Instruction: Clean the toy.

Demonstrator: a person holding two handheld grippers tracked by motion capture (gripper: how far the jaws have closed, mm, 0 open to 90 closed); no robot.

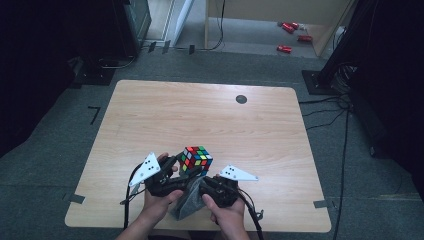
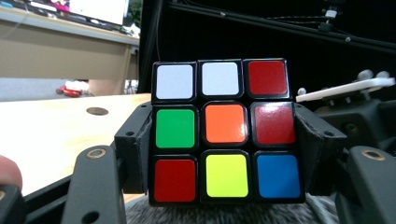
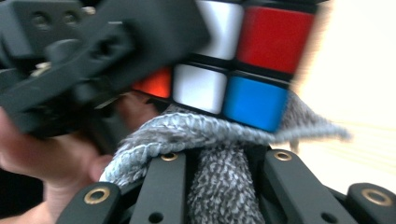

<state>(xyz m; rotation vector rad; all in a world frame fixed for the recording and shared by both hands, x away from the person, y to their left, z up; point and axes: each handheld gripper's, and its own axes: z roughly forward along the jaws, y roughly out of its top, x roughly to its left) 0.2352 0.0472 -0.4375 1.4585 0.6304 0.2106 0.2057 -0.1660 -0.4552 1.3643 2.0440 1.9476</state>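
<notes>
A colour-scrambled puzzle cube point(image 1: 196, 160) is lifted a little above the wooden table point(image 1: 200, 120) near its front edge. My left gripper point(image 1: 186, 168) is shut on the cube; in the left gripper view both pads press its side faces point(image 2: 224, 135). My right gripper point(image 1: 198, 188) is shut on a grey knitted cloth point(image 1: 186, 206). In the right gripper view the cloth point(image 3: 224, 186) is bunched between the closed jaws and touches the cube's underside point(image 3: 247, 56). A strip of the cloth point(image 2: 224, 217) also lies under the cube in the left gripper view. The left gripper's body point(image 3: 93, 60) is close on the left.
A small black round disc point(image 1: 241, 99) is set in the table's far right part. Red cans point(image 1: 290, 30) lie on the floor beyond the table. Cables point(image 1: 345, 125) run along the floor on the right. A desk point(image 2: 56, 42) stands in the background.
</notes>
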